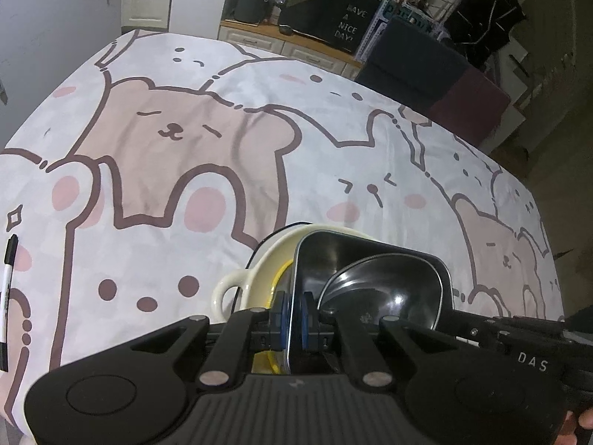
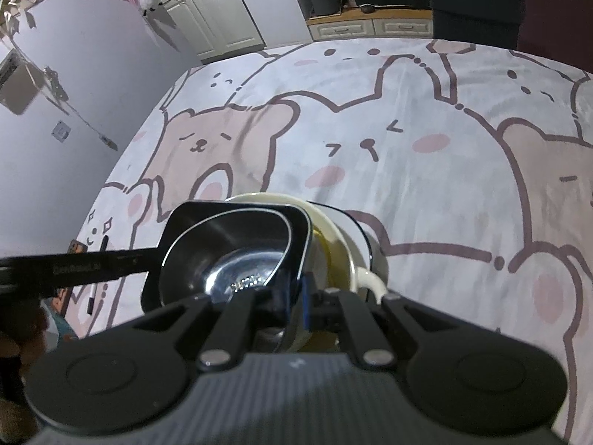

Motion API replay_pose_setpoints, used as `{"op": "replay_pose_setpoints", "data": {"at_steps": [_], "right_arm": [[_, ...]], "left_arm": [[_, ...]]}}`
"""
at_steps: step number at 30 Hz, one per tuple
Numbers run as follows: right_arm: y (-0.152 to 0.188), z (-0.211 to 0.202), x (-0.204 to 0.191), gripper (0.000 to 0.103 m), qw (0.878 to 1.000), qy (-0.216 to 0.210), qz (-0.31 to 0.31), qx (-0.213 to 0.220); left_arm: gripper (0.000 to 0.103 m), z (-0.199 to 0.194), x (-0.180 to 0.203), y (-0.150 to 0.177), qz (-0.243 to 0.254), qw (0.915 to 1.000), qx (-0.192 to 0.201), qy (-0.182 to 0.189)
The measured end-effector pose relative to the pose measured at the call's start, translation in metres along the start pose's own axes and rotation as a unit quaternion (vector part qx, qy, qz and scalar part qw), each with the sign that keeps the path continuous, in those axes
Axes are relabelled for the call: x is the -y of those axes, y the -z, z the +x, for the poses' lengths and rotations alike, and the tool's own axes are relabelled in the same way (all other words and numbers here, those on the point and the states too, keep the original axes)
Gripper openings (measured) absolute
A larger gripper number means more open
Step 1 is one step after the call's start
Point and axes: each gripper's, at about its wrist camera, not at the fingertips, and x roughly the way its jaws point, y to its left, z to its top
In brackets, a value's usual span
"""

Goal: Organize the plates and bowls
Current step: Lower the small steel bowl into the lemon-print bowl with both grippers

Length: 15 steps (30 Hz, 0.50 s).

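A dark square steel dish (image 1: 370, 259) with a round steel bowl (image 1: 381, 289) nested in it rests in a cream bowl with a handle (image 1: 237, 289). My left gripper (image 1: 294, 315) is shut on the square dish's left wall, blue pads on either side. In the right wrist view the square dish (image 2: 237, 215) holds the round bowl (image 2: 237, 259), over the cream bowl (image 2: 333, 230). My right gripper (image 2: 294, 296) is shut on the dish's right wall. The stack sits over the bear-print tablecloth (image 1: 185, 148).
A black-and-white marker (image 1: 7, 289) lies at the table's left edge; it also shows in the right wrist view (image 2: 90, 296). Dark chairs (image 1: 426, 70) stand at the far side. A counter with a pot (image 1: 252, 3) is beyond the table.
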Motion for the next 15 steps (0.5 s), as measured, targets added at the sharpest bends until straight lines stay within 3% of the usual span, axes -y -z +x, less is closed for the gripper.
{"op": "replay_pose_setpoints", "data": {"at_steps": [15], "right_arm": [[0.0002,0.0074,0.0013,0.008,1.000,0.007,0.000,-0.015]], "left_arm": [[0.007,0.0068,-0.0004,0.0004,0.003,0.9999,-0.006,-0.009]]}}
